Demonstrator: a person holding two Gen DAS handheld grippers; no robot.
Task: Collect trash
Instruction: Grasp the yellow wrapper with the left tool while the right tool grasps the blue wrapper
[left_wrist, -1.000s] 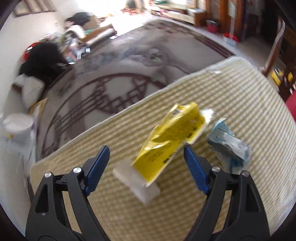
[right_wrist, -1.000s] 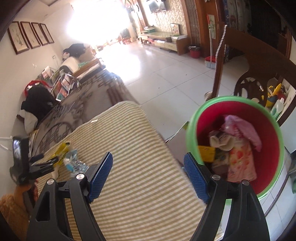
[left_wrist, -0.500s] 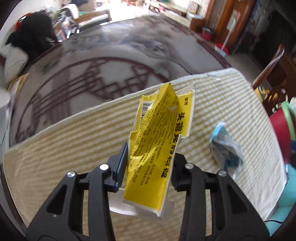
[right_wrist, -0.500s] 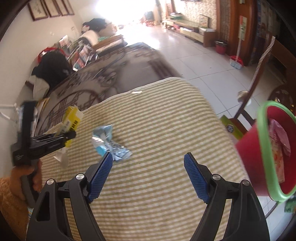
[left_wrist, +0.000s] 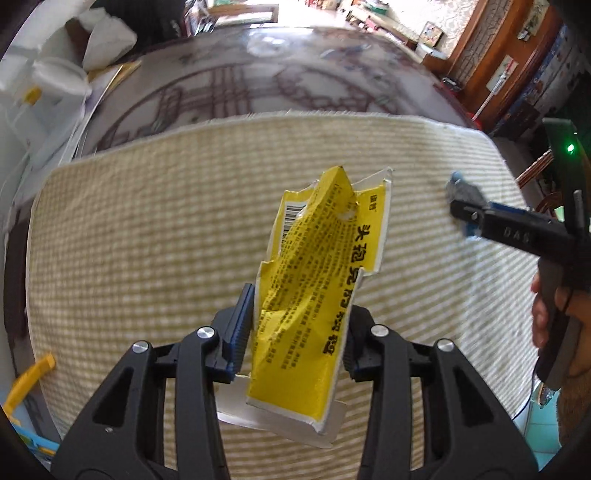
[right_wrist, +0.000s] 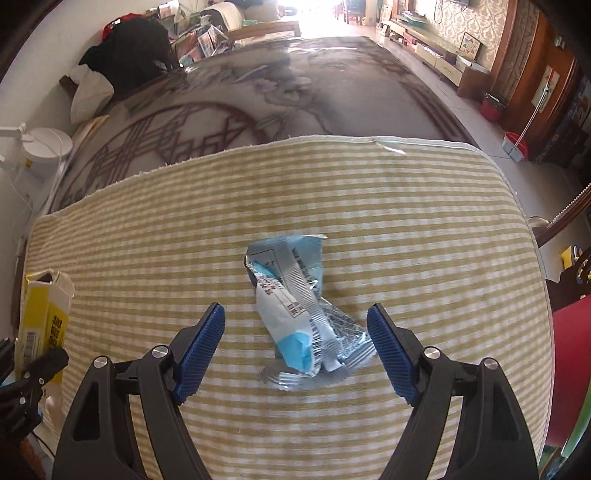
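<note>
Now clamping the crumpled yellow packet (left_wrist: 314, 306) in the left gripper (left_wrist: 295, 332), jaws having just closed, lifting it off the checked woven mat (left_wrist: 147, 240), long axis pointing far. Hovering the right gripper (right_wrist: 295, 347), jaws apart, astride a crinkled blue-and-silver foil wrapper (right_wrist: 295, 314) lying mid-mat; red bin (right_wrist: 570, 369) at right.

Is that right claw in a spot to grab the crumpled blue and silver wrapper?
Probably yes. The right claw is open, with the blue and silver wrapper lying on the striped cloth between its pads. Nothing blocks it, and the left claw, shut on a yellow packet, is off to the side.
</note>
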